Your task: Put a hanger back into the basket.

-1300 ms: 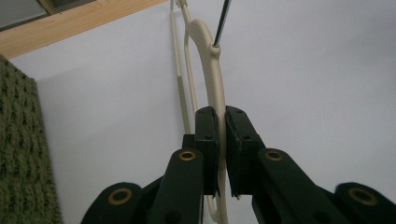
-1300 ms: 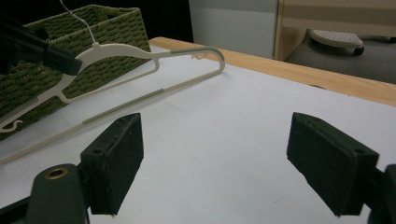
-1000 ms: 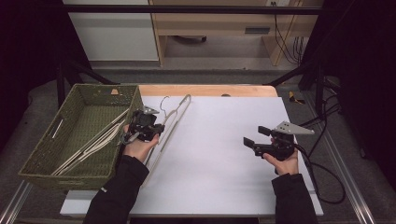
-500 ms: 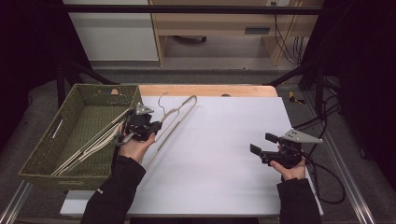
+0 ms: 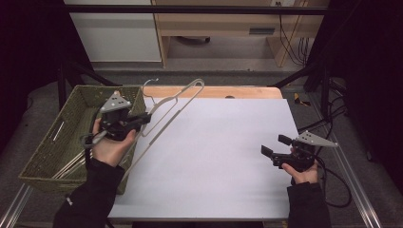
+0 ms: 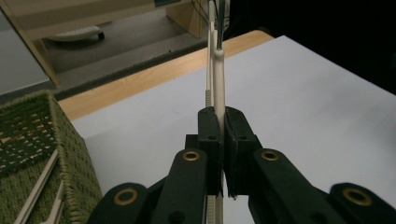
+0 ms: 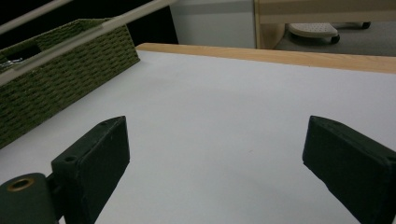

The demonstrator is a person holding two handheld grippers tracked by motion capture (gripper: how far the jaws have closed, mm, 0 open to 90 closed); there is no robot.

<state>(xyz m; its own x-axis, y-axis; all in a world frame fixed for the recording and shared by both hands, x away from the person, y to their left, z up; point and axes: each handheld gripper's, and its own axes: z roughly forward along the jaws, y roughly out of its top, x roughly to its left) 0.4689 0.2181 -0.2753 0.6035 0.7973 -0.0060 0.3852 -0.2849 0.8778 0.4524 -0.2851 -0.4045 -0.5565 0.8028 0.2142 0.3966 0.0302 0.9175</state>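
A cream clothes hanger [image 5: 194,86] hangs tilted in the air above the table's left side, its wire hook pointing toward the back. My left gripper [image 5: 142,119] is shut on one of its bars, beside the basket's rim. In the left gripper view the jaws [image 6: 223,126] pinch the thin bar of the hanger [image 6: 218,70], which runs away from the camera. My right gripper [image 5: 274,145] is held low over the table's right side; its jaws have just been opening and now stand open with nothing between them [image 7: 219,158].
A green woven basket [image 5: 62,137] stands at the table's left edge with several more hangers lying in it; its wall shows in the right gripper view [image 7: 60,79]. The white table top [image 5: 214,152] has a wooden strip along its back edge.
My left gripper has lifted the hanger off the table and drawn it toward the basket. My right hand has drifted a little right and toward the front, and its jaws stand wider.
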